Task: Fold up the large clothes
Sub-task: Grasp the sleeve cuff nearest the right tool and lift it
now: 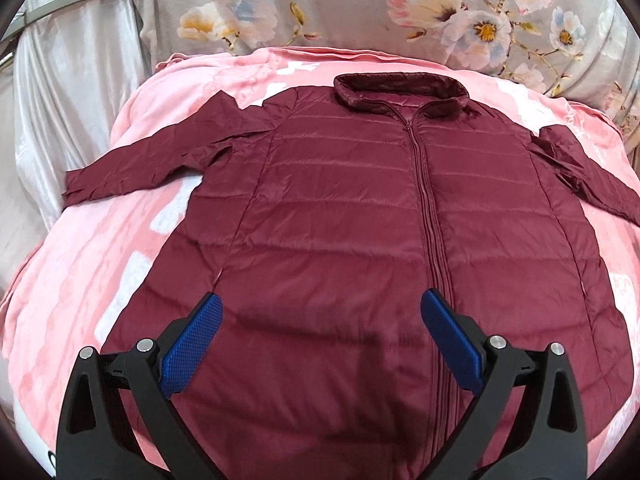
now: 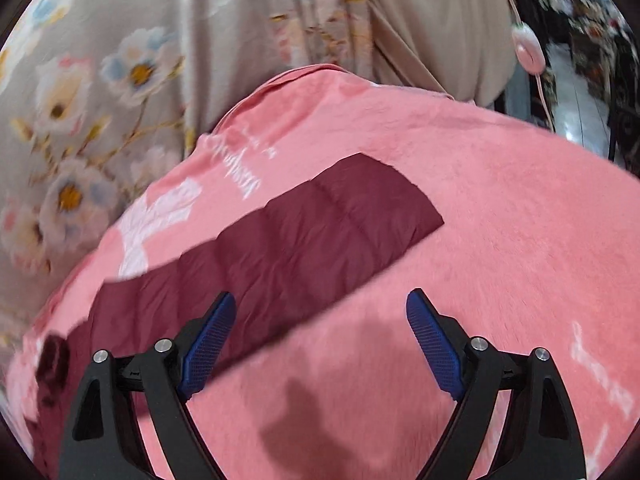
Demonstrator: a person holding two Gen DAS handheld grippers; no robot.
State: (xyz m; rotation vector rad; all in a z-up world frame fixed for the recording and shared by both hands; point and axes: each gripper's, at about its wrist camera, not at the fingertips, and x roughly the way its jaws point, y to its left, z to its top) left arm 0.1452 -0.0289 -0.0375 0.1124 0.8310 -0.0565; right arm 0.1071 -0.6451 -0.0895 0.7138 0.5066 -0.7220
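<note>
Left wrist view: my left fingers [image 1: 320, 320] stand spread wide with nothing between them, poised above the lower front of the jacket [image 1: 360, 240], apart from the cloth as far as can be judged. The jacket, dark red and quilted, lies flat and front-up on the pink blanket [image 1: 100, 280], its zipper [image 1: 424, 200] closed and running from the collar [image 1: 400, 92] at the far end down toward me. One sleeve [image 1: 140, 160] stretches out to the left of the picture, the other sleeve [image 1: 592, 176] to the right, rumpled near the shoulder. Beyond the blanket a grey flowered cloth [image 1: 360, 8] fills the background, and a pale satin drape [image 1: 60, 100] hangs at the left edge. Right wrist view, somewhat blurred: my right fingers [image 2: 320, 332] are likewise parted wide and empty, held over the pink blanket [image 2: 480, 240]. A sleeve [image 2: 280, 240] of the jacket lies flat across the blanket on a diagonal, its cuff end toward the upper right; the left blue pad [image 2: 208, 344] overlaps its near edge in the picture, though whether it touches I cannot tell. The fingers' shadow falls on the blanket below. A pink cord with an inline switch [image 2: 528, 52] hangs at the upper right.
</note>
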